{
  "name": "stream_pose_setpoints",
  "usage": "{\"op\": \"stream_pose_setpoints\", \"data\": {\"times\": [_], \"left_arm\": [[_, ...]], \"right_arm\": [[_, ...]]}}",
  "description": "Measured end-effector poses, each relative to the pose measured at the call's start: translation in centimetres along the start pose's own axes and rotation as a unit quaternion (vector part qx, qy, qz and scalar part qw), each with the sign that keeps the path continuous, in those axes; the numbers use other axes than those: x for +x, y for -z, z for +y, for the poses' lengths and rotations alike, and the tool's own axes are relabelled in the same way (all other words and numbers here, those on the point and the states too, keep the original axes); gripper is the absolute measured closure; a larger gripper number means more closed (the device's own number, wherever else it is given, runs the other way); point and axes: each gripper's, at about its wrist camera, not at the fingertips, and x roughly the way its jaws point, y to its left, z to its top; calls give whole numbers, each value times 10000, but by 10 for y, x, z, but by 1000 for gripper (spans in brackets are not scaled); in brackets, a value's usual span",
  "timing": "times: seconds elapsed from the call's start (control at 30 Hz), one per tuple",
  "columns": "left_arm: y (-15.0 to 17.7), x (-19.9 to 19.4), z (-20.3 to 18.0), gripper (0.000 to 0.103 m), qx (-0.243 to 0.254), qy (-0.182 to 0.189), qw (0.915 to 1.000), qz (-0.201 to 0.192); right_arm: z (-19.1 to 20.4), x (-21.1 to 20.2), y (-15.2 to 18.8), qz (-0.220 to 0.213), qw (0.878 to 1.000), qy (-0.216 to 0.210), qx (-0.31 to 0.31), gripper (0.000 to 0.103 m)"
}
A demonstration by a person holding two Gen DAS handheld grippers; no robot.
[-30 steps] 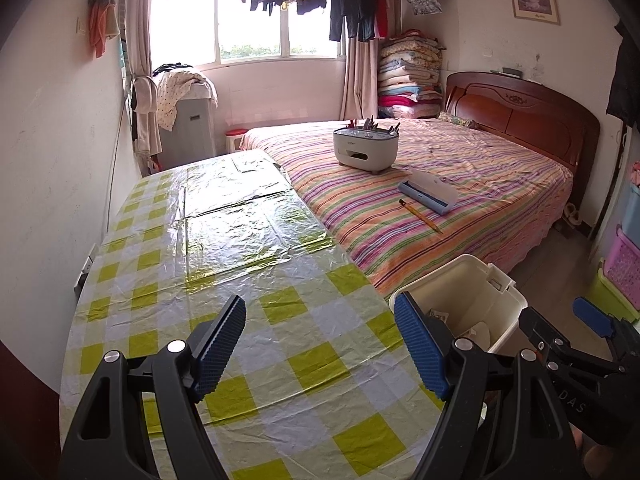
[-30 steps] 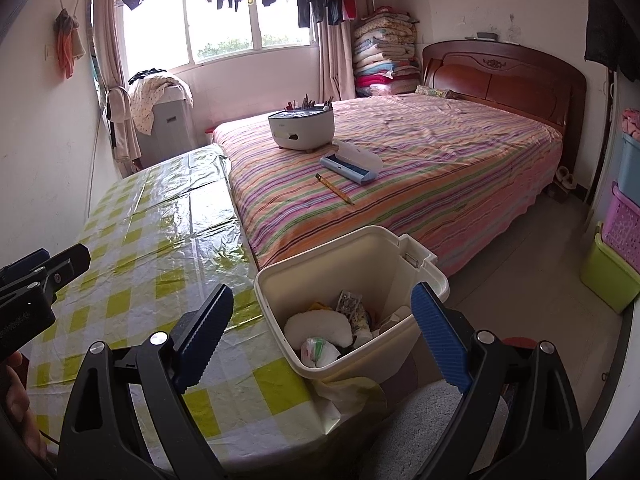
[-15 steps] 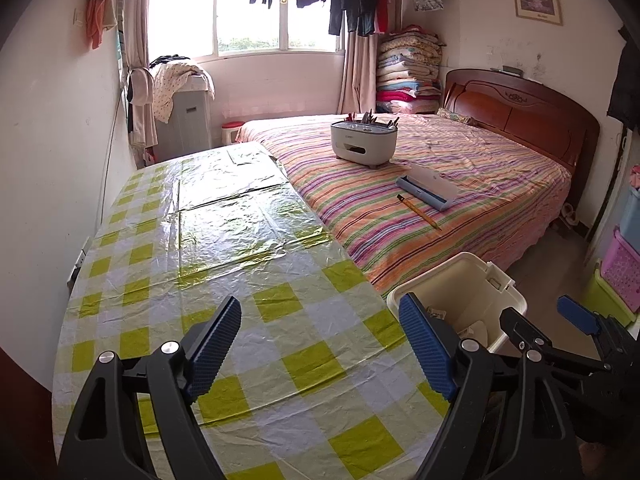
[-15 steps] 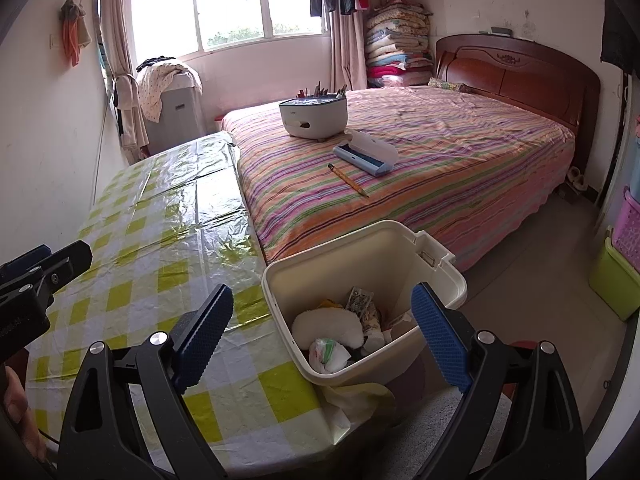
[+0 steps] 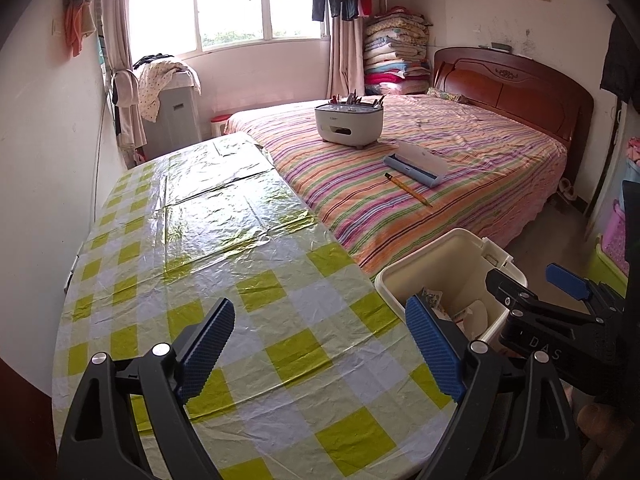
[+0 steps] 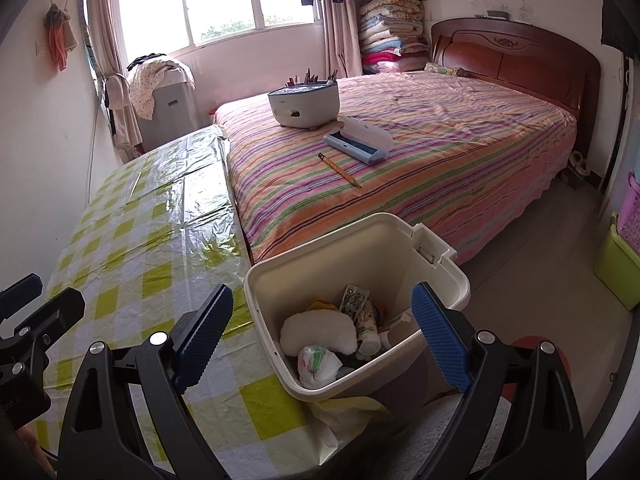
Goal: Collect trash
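Beside the table's near right corner stands the cream trash bin [image 6: 436, 276], just off the edge of the yellow-checked tablecloth [image 5: 224, 288] and at the foot of the striped bed [image 6: 420, 152]. Your right gripper [image 6: 322, 336] hangs directly over it: the bin's open mouth fills the gap between the two blue pads, which stand wide apart and touch nothing. Down inside you can see a white padded lump [image 6: 318, 332], a knotted white plastic bag [image 6: 318, 364] in front of it, and a printed wrapper [image 6: 354, 300] leaning toward the back wall.

Your left gripper [image 5: 320, 344] sits over the bare tablecloth, to the left of the bin. Its jaws have just been opening and now stand fully spread, with only cloth showing between them. From that camera the bin [image 5: 448, 256] lies just past the right pad, its rim partly hidden behind the pad and behind your right gripper [image 5: 532, 292], which reaches in from the right edge.

On the bed, well apart from both tools, rest a white organiser box [image 5: 348, 124] with pens standing in it, an open blue pencil case [image 5: 416, 162] and a yellow pencil [image 5: 406, 188].
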Motion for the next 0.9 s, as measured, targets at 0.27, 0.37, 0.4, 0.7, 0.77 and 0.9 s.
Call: {"op": "stream_pose_setpoints", "data": {"times": [0.27,0.37,0.4,0.7,0.77,0.9], "left_arm": [[4,8,-8,18,83,105,9998,160],[5,9,-13,18,148,68,9997,172],[5,10,-15,18,162,72,9997,174],[5,21,-20,18,117,256,9990,349],[5,22,-19,18,54,304,9990,337],[4,22,-18,18,38,303,9992,266]], "right_arm": [[-18,13,-1,115,9997,37,202,14],[-19,17,0,147,9997,45,188,14],[-20,18,0,162,9997,45,184,14],[-31,28,5,302,9990,92,305,14],[-33,31,5,335,9989,100,319,14],[-34,36,5,378,9987,114,333,14]]}}
